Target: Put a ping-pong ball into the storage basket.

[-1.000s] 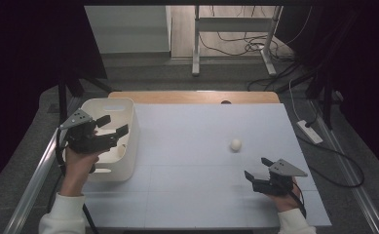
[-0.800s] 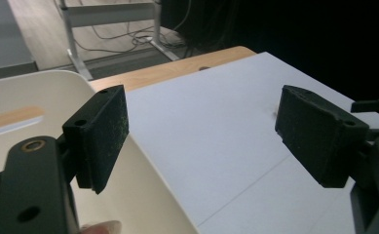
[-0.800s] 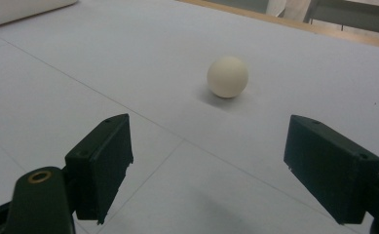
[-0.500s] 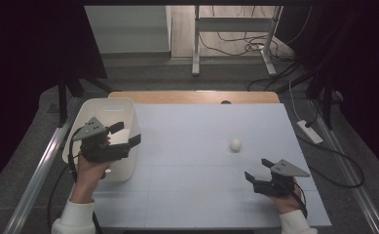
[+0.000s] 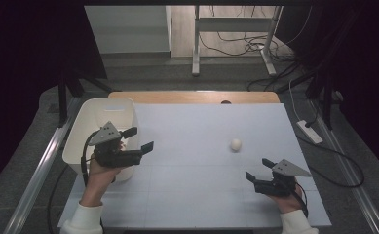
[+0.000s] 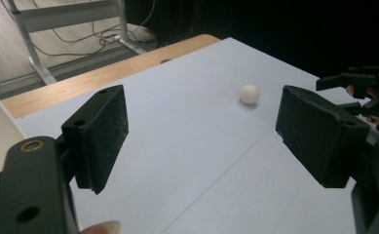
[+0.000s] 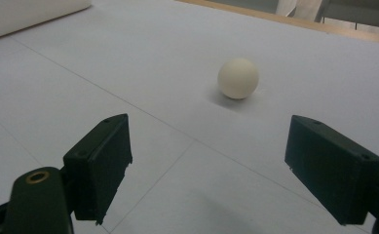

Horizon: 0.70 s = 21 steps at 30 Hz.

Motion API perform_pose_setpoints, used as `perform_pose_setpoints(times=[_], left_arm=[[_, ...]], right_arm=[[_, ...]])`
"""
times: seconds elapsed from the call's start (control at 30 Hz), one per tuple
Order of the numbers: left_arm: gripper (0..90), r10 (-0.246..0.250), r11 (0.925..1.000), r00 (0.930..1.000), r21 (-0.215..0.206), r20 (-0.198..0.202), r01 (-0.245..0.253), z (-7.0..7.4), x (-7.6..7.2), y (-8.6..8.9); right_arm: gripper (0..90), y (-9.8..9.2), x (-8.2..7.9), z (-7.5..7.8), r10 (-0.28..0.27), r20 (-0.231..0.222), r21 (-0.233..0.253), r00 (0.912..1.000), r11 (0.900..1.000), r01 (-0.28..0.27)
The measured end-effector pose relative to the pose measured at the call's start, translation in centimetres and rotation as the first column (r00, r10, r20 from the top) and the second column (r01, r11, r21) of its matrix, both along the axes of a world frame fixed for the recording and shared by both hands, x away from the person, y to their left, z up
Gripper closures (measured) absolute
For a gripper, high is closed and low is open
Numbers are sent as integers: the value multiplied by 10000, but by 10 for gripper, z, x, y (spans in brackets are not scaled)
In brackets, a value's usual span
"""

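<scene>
Ball point(image 5: 235, 144) | right claw point(image 5: 261, 169) released, jaws wide, ball just ahead and a little toward left, apart | left claw point(image 5: 141, 139) released by bin point(image 5: 87, 127), far from ball | ball lies free on bench point(image 5: 192, 161), right half | right hand nearer

Small cream-white ball point(image 5: 235, 144), round, smooth, resting alone on pale table surface, right of centre.
</scene>
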<state>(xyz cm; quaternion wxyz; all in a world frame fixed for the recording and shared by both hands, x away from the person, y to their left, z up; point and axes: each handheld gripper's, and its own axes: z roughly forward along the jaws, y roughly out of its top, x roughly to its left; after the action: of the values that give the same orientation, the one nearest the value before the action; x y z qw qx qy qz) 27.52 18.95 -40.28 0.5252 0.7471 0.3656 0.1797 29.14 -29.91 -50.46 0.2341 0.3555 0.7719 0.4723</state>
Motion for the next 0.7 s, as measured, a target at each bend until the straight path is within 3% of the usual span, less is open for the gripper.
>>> perform_pose_setpoints(times=[0.7], left_arm=[[203,-523,9985,9985,-194,-155,520,-4,2,-18]], right_arm=[[175,3,4,-1,58,-124,102,9999,9999,-57]])
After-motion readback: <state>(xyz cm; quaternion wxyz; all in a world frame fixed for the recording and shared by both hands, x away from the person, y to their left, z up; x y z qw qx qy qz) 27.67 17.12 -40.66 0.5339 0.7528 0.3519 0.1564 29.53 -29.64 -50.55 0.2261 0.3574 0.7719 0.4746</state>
